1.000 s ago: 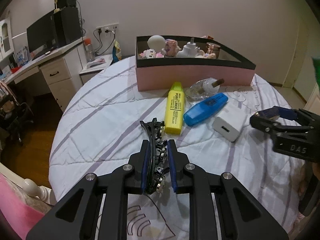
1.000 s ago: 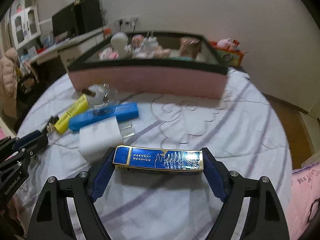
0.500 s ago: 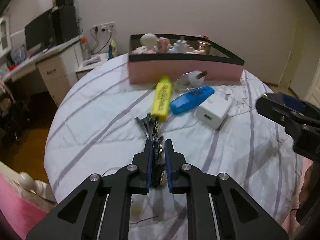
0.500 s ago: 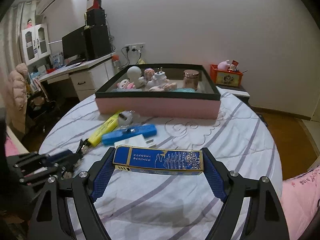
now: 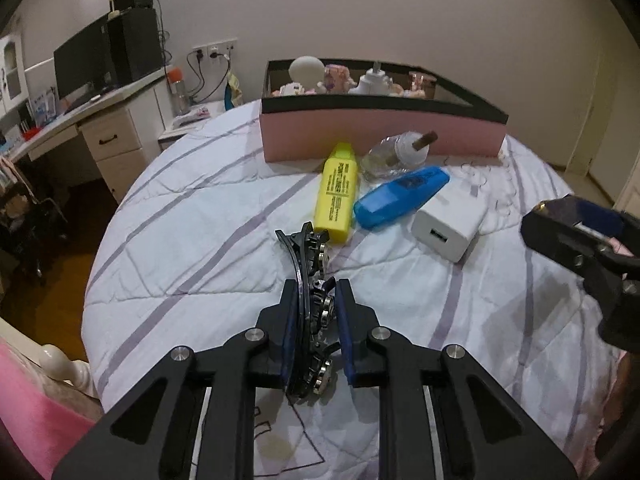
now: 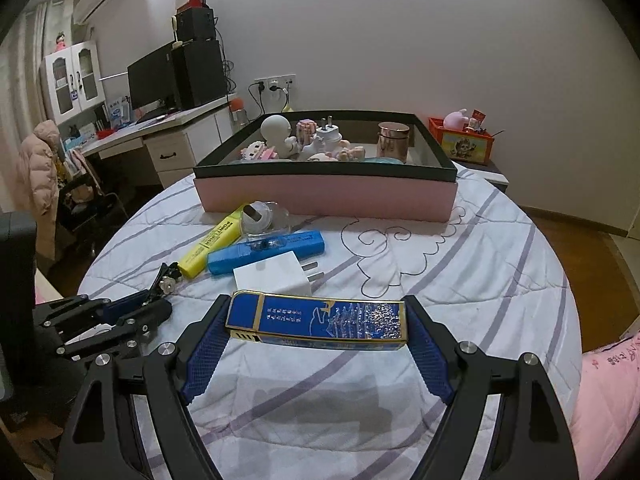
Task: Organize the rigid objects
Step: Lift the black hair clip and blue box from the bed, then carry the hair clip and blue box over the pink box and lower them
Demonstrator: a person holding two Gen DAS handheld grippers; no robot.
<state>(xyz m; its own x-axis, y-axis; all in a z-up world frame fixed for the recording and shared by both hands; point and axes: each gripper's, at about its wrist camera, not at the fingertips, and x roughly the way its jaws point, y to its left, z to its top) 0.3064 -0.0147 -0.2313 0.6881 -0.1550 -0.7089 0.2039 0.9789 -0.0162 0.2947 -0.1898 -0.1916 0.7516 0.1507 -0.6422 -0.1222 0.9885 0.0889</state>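
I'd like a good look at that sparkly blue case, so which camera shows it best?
The right wrist view: the blue case fills the foreground, held lengthwise between the right tool's pads, its gold trim and glitter pattern clear. The left wrist view catches only a blurred blue sliver at the right edge.

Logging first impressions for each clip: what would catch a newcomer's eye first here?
The right tongs clamp a glittery blue box by its ends, above the bedspread. The left tongs pinch a black hair clip, near a yellow highlighter. Behind sits a pink tray of trinkets.
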